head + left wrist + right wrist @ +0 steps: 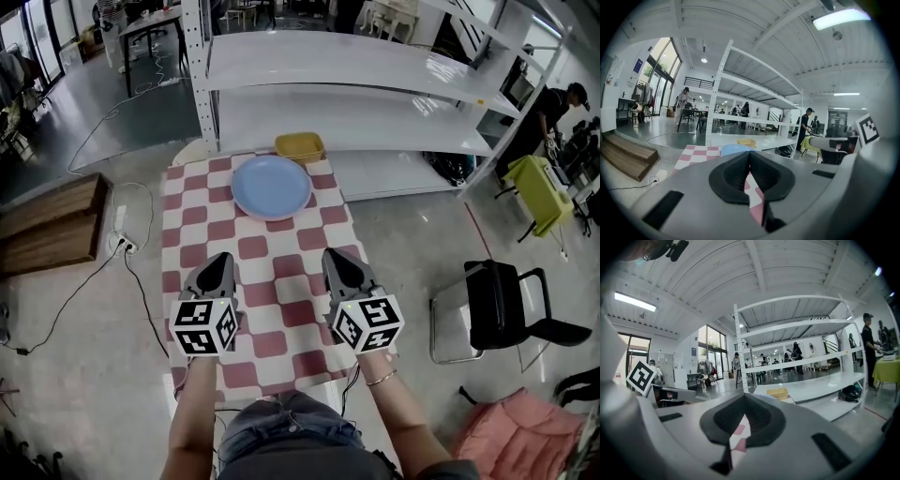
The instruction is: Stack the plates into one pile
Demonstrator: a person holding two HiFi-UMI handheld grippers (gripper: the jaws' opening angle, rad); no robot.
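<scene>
Blue plate (271,186) is lying at far edge of bench (258,248) | you are holding left gripper (224,257) and right gripper (331,253) closed, empty

One desk (272,281), under one checked cloth. Two plates by colour: one round blue plate (271,187) and one square yellow plate (299,146), though the yellow one looks layered and may be several stacked; it is too small to count. Two tongs: the left tongs (223,257) and the right tongs (334,253). One white rack (347,117) with three shelves showing. One black chair (502,305).
</scene>
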